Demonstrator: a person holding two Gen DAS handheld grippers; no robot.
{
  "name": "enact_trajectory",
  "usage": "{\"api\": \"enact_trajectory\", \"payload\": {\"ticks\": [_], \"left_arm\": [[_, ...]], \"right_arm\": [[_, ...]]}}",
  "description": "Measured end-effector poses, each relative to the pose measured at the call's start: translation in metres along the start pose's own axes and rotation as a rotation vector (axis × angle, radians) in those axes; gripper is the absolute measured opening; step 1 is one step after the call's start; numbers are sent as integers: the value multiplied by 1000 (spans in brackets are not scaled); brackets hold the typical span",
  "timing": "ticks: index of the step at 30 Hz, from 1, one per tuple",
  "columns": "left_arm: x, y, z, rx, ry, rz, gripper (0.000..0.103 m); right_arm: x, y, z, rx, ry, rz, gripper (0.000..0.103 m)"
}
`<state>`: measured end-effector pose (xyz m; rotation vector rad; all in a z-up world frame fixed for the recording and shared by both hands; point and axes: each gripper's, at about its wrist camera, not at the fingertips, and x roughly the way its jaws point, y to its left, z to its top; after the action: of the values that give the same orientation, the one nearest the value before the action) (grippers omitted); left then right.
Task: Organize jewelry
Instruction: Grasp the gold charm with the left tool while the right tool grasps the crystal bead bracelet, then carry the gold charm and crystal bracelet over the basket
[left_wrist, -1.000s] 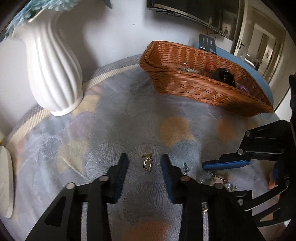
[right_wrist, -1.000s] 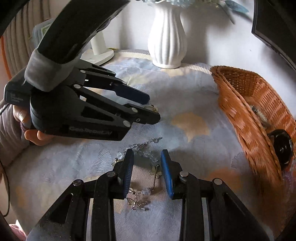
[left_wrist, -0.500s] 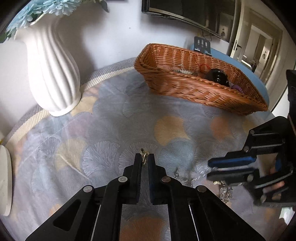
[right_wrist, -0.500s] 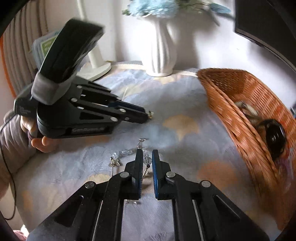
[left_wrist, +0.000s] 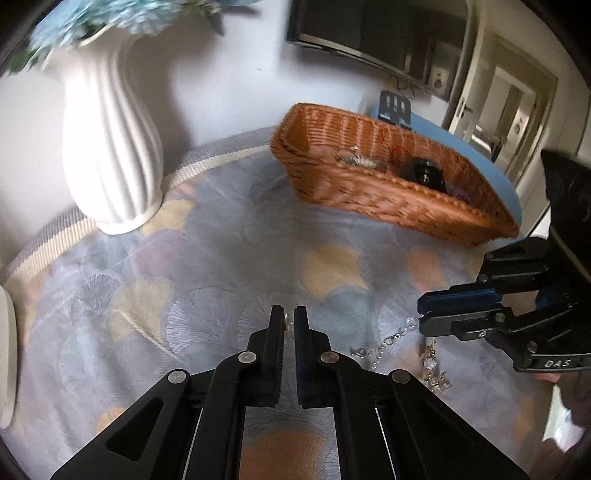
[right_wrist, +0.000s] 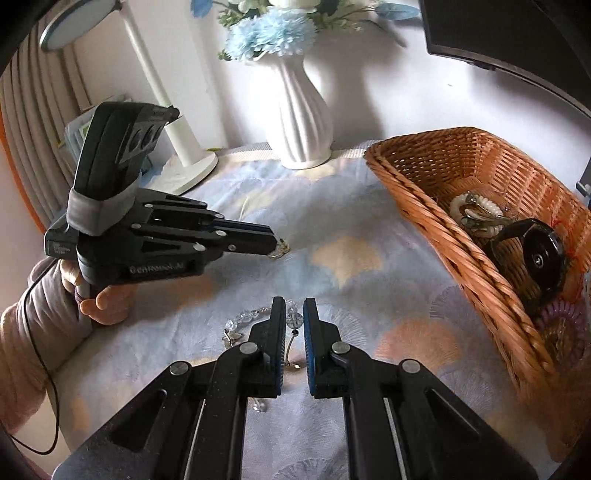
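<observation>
My left gripper (left_wrist: 289, 314) is shut on a small gold ring (left_wrist: 286, 320) and holds it above the patterned cloth; it also shows in the right wrist view (right_wrist: 276, 247) with the ring (right_wrist: 283, 246) at its tips. My right gripper (right_wrist: 294, 312) is shut on a crystal bead chain (right_wrist: 248, 316), which hangs from its tips in the left wrist view (left_wrist: 391, 339). The right gripper also shows there (left_wrist: 421, 314). A woven brown basket (left_wrist: 373, 199) (right_wrist: 436, 206) holds several jewelry pieces and a black round thing (right_wrist: 539, 258).
A white ribbed vase (left_wrist: 110, 147) (right_wrist: 301, 118) with blue flowers stands at the back by the wall. A white lamp base (right_wrist: 188, 166) stands at the left. A dark screen (left_wrist: 369, 29) hangs on the wall. The cloth (left_wrist: 221, 258) covers the table.
Both grippers closed, the left on the gold ring and the right on the bead chain, then lifted them off the cloth. The basket now sits closer in both views.
</observation>
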<state>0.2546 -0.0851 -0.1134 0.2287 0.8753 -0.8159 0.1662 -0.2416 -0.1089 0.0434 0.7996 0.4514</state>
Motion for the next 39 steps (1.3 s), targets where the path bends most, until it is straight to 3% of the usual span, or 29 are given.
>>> {"api": "enact_trajectory", "payload": {"ticks": [13,15,17,20,23,24,25,26,30,39], "left_arm": [[5,23,1,-115,28,-81,6],[5,26,-2,-149,38,-115,17],[2,29,-4,-177,28,-114,42],[6,20,-1,-140,48,-88,44],[15,1,4,-52,76,22,41],[18,-5,6,-22,83,61,35],[20,-12,6,12,89,109,14],[21,-13,8,17,90,105,9],[16,-14,8,8,77,74,4],[-47,-18,26,-13,-44,-37,3]], "right_arm": [[8,-18,8,17,10,56,11],[4,-19,6,28,8,69,11],[4,-17,5,19,15,67,11],[4,-11,4,-9,25,56,11],[5,-7,4,-23,26,48,11],[5,-7,4,-25,26,48,11],[4,-6,4,-27,25,48,11],[4,-6,4,-31,22,47,11],[0,-3,4,-38,12,49,11],[-45,2,23,0,-62,70,11]]}}
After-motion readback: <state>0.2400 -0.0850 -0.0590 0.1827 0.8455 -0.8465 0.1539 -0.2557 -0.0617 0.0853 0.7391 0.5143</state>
